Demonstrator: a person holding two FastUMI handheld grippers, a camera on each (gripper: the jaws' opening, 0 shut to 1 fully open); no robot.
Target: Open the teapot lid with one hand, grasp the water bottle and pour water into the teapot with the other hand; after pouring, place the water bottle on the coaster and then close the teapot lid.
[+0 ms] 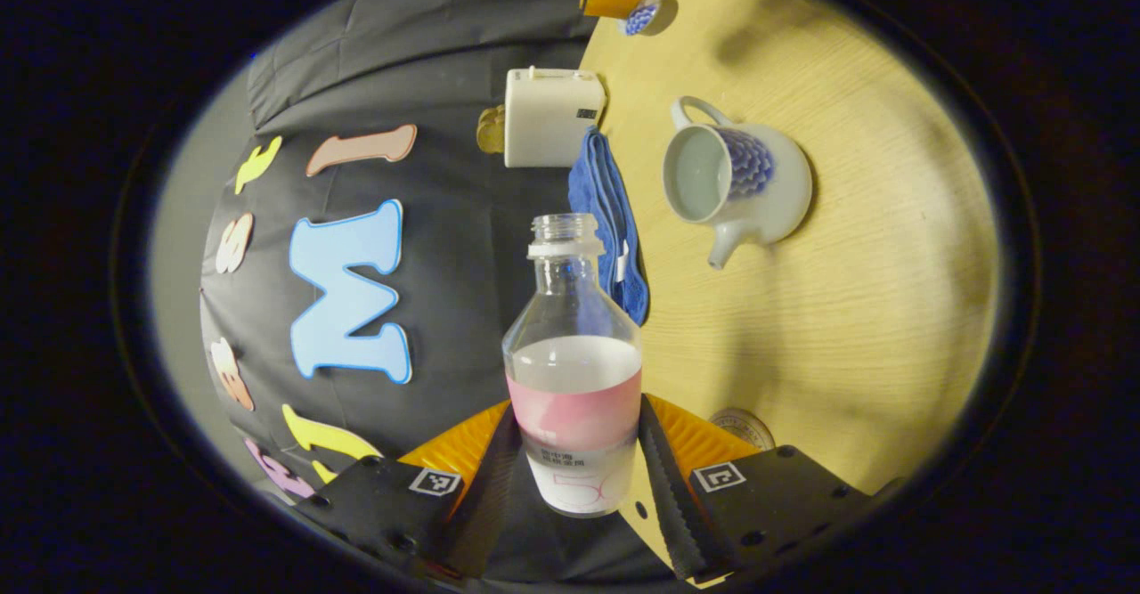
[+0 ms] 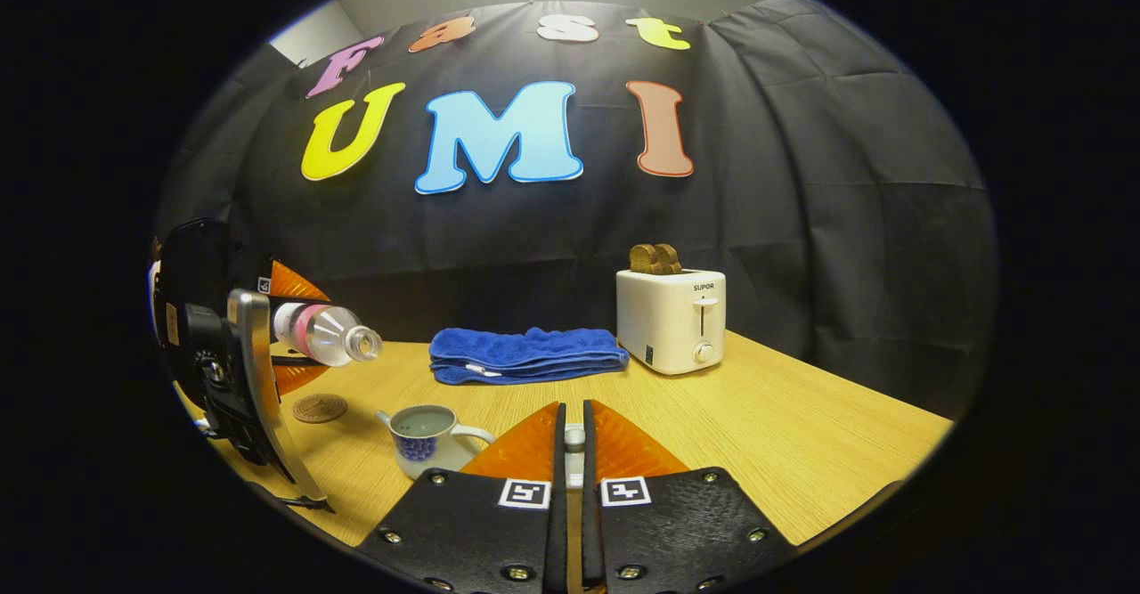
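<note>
Plastic, clear and ribbed at the neck, makes up the uncapped water bottle (image 1: 574, 362), which carries a pink-and-white label band and is roughly half full. The left claw (image 1: 579, 474) is closed on it, one finger pressing each side of the labelled lower body, so the bottle's base sits deep between the fingers and its neck runs straight out ahead of them. In the right gripper view the same bottle (image 2: 325, 334) lies nearly level above the worktop, its long axis close to horizontal and its open mouth pointing toward the folded blue terry towel (image 2: 525, 353).

The glazed white ceramic teapot with a blue scale pattern (image 2: 427, 438) stands upright on the pale wood-grain worktop (image 2: 802, 434), lid off, water visible inside; it is below and a little past the bottle's mouth, not touching it. In the left gripper view the teapot (image 1: 735, 184) has its loop handle and short spout on opposite sides.

A round, brown, embossed coaster (image 2: 319, 408) lies flat on the worktop under the bottle, near the teapot.

The right claw (image 2: 573, 451) is nearly closed, the fingers a narrow slit apart with a small pale piece (image 2: 574, 438) pinched at the tips; I cannot tell what it is.

A boxy cream toaster (image 2: 671, 320) holding brown bread stands just beside the towel.
</note>
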